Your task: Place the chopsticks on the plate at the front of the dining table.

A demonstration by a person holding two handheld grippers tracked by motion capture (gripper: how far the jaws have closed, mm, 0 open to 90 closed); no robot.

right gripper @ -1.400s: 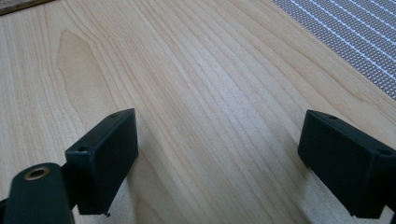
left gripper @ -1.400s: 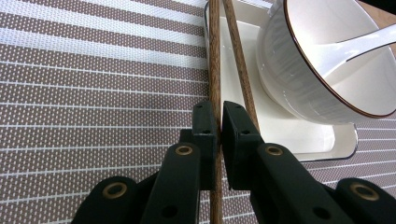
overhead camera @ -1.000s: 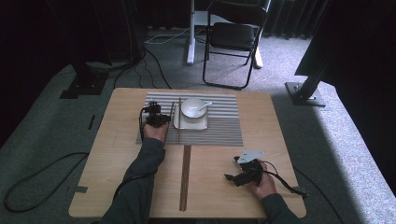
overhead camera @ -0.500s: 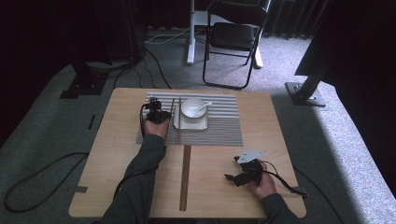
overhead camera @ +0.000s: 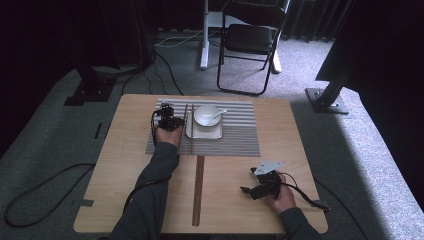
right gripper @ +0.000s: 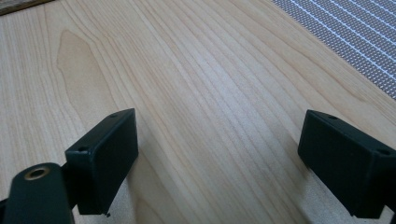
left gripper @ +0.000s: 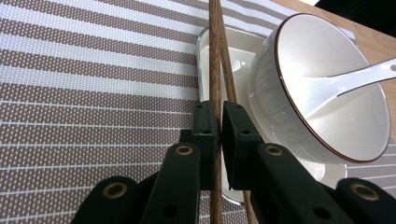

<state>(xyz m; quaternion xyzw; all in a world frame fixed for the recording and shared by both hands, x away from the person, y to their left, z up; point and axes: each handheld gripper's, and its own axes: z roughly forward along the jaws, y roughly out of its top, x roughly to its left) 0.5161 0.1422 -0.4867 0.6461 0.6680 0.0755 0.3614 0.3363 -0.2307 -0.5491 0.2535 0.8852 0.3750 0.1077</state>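
My left gripper (overhead camera: 175,121) (left gripper: 218,127) sits over the striped placemat (overhead camera: 235,137), left of a white bowl (overhead camera: 205,115) (left gripper: 327,93). Its jaws are shut on a brown wooden chopstick (left gripper: 214,60). A second chopstick (left gripper: 226,65) runs beside the first and passes under the right jaw. In the high view the pair (overhead camera: 189,132) lies along the left edge of a white square plate (overhead camera: 212,134) (left gripper: 205,51) that carries the bowl. A white spoon (overhead camera: 219,113) (left gripper: 364,74) rests in the bowl. My right gripper (overhead camera: 248,183) (right gripper: 215,154) is open over bare wood at the near right, nothing between its jaws.
The wooden table (overhead camera: 300,150) has a dark strip (overhead camera: 198,192) running from the mat to the near edge. A folding chair (overhead camera: 249,40) and cables stand on the carpet beyond the far edge. A corner of the placemat (right gripper: 355,42) lies ahead of my right gripper.
My left hand has edged slightly toward the far side of the mat. The right hand has kept still.
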